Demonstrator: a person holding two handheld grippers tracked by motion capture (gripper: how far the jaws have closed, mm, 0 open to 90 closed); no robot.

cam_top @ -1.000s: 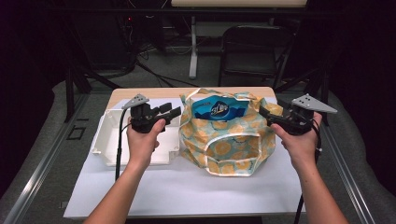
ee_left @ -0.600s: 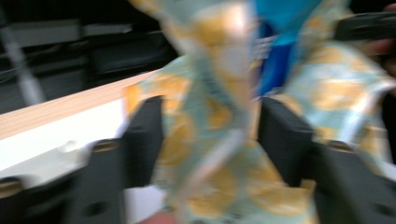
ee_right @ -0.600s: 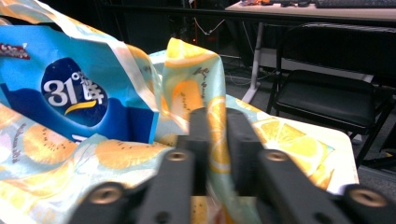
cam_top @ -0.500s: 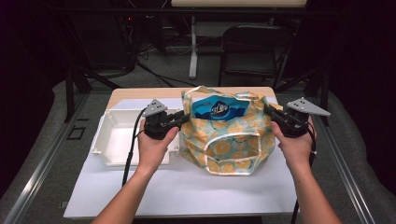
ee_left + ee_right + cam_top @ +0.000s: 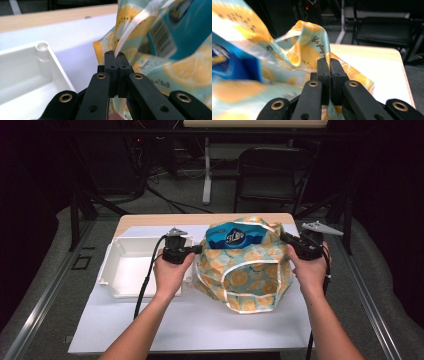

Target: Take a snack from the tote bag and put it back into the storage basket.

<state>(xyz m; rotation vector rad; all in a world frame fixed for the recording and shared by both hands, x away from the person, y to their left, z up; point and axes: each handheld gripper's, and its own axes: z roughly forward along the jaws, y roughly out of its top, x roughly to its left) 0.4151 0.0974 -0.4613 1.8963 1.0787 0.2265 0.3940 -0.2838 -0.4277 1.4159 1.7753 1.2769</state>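
A white plastic tray is lying at the left of the desk. Just beside it, the left tongs are pinching the left edge of a lemon-print fabric bag, the jaws having just been closing on the cloth. The bag is sitting mid-desk, a blue snack packet showing at its mouth. The right tongs are clamping the bag's right edge, their jaws likewise having just closed.
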